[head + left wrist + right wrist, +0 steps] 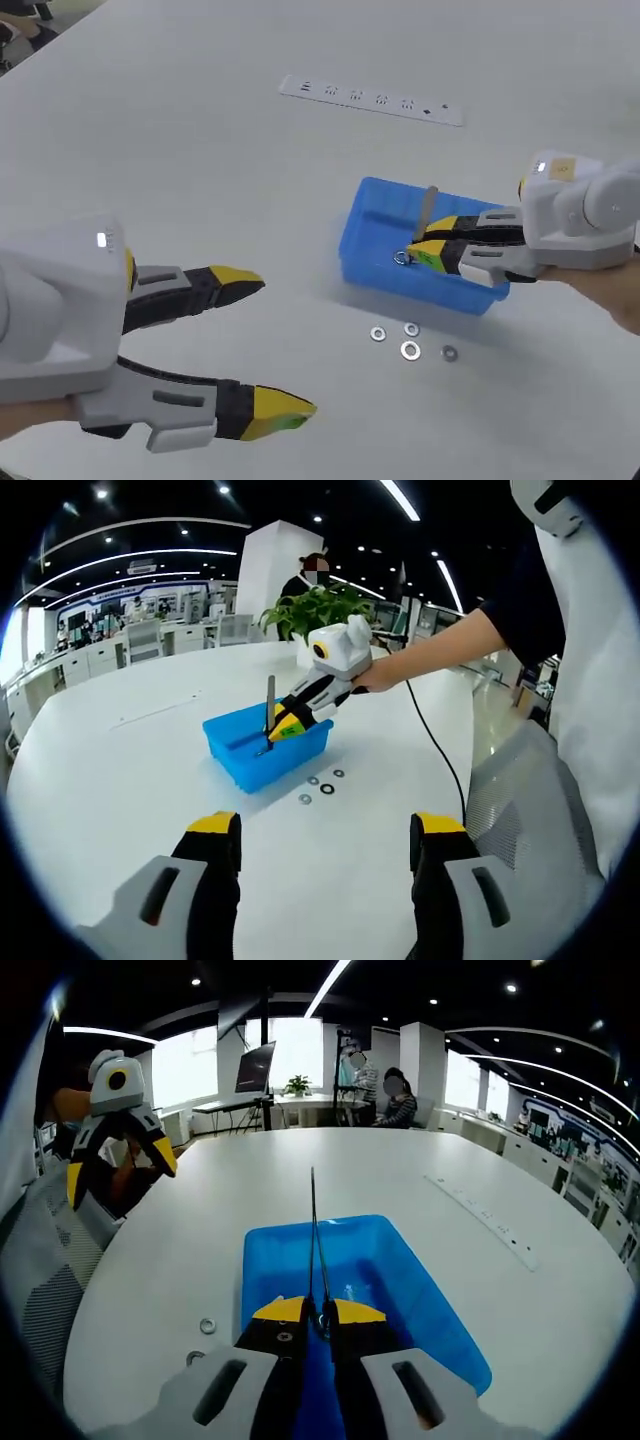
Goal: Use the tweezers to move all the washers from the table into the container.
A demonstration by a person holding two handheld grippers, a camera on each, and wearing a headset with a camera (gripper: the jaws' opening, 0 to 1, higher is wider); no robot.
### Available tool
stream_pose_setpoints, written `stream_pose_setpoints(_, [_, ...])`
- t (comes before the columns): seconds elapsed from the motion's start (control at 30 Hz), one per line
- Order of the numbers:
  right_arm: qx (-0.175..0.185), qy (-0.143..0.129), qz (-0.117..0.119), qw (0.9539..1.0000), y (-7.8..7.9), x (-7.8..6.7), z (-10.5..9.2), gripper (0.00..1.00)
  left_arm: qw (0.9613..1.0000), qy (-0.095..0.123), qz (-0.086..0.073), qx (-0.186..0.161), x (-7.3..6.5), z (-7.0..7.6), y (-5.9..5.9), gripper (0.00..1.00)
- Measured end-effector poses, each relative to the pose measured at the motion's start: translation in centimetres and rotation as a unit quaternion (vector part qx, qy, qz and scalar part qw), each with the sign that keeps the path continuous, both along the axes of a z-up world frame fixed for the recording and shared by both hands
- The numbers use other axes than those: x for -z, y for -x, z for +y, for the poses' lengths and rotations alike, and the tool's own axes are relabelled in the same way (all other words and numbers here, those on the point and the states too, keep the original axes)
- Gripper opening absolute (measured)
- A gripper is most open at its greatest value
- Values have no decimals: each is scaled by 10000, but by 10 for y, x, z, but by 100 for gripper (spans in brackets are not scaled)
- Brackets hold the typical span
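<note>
— Which step am I on?
— The drop. Your right gripper [428,252] is clamped on the tweezers [430,203] over the container [372,215]. A washer [402,258] looks to be at their tip, inside it. Your left gripper [280,345] hangs wide open, empty.
— Next?
— Ease the squeeze, then fetch the four washers [410,350] on the table [200,180] just beside the container.

Your surface [200,180] is a wide, smooth, white tabletop. You have a blue rectangular plastic container [400,280] standing on it, right of centre in the head view. Four small round metal washers [410,350] lie loose on the surface in a close cluster, just in front of the container's near wall. A long white power strip [372,100] lies flat beyond the container, well apart from it.
</note>
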State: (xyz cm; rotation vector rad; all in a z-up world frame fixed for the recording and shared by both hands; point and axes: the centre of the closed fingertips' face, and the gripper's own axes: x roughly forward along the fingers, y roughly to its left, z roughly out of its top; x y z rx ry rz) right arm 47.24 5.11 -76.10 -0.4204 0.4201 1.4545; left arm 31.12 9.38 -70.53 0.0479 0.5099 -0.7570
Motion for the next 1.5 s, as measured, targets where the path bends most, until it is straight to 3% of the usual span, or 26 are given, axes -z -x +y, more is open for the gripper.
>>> stream_pose_setpoints(0.47, [26, -4, -3, 10000, -1, -1, -3, 10, 9999, 1, 40, 93, -1, -3, 1, 73])
stream_pose_setpoints(0.57, [78, -116, 70, 9999, -1, -5, -2, 10, 10000, 9, 32, 92, -2, -3, 0, 73])
stream_pose_setpoints(0.73, [138, -268, 68, 9995, -3, -14, -1, 10, 9999, 0, -5, 104, -7, -6, -5, 73])
stream_pose_setpoints(0.93, [81, -227, -17, 9997, -2, -16, -3, 8, 9998, -13, -111, 169, -14, -12, -16, 73])
stream_pose_setpoints(1.0, [31, -243, -22, 9997, 1, -18, -4, 8, 9997, 67, -122, 218, -16, -14, -22, 73])
stream_pose_setpoints(1.13, [-68, -226, -132, 9996, 3, -23, -4, 8, 9991, 253, -321, 54, -26, -10, -50, 73])
stream_pose_setpoints(1.27, [-137, -223, -236, 9994, 4, -28, -6, 8, 9985, 262, -456, 148, -32, -12, -74, 72])
stream_pose_setpoints(1.33, [-237, -154, -398, 9988, 5, -31, -6, 8, 9980, 207, -534, 281, -34, -16, -88, 72])
stream_pose_setpoints(1.43, [-276, -186, -445, 9985, 6, -35, -5, 8, 9965, 139, -631, 528, -35, -28, -111, 69])
stream_pose_setpoints(1.5, [-325, -201, -506, 9980, 7, -38, -4, 8, 9950, 223, -676, 699, -38, -39, -122, 66])
